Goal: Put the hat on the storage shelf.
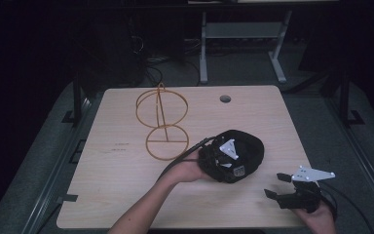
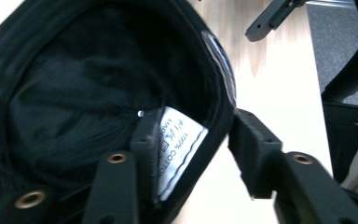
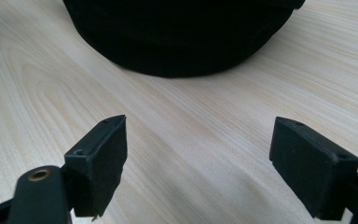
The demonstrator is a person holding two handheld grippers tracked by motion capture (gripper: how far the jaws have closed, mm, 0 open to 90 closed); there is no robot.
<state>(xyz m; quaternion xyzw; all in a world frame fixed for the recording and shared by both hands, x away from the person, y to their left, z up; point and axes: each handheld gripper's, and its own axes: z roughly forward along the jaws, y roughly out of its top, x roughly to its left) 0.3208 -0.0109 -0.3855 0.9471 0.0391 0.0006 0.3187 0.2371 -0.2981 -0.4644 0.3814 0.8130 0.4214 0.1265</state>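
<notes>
A black cap (image 1: 241,153) is lying upside down on the light wood tabletop (image 1: 126,195), toward the near right of centre, its opening facing up. In the left gripper view the cap (image 2: 74,93) is showing a dark fabric lining and a thick stitched rim. A white care label (image 2: 179,149) printed with "100% COTTON" is hanging from the inside of the rim, and a brass-coloured eyelet (image 2: 29,198) is showing in the lower left of that view.

The left gripper (image 1: 224,156) is reaching into the cap from the person's left hand (image 1: 187,170). Its jaws are standing partly apart and straddling the rim: one jaw is sitting inside against the label, the other outside with a visible gap to the fabric. The left gripper (image 2: 193,149) is therefore not clamping the rim.

The right gripper (image 1: 278,186) is hovering near the tabletop's near right edge, just beside the cap and apart from it. In the right gripper view its jaws are standing wide apart, holding nothing, with the right gripper (image 3: 198,140) pointing at the cap's side (image 3: 182,37).

A yellow wire stand (image 1: 163,124) made of rings is standing left of the cap, well apart from it.
</notes>
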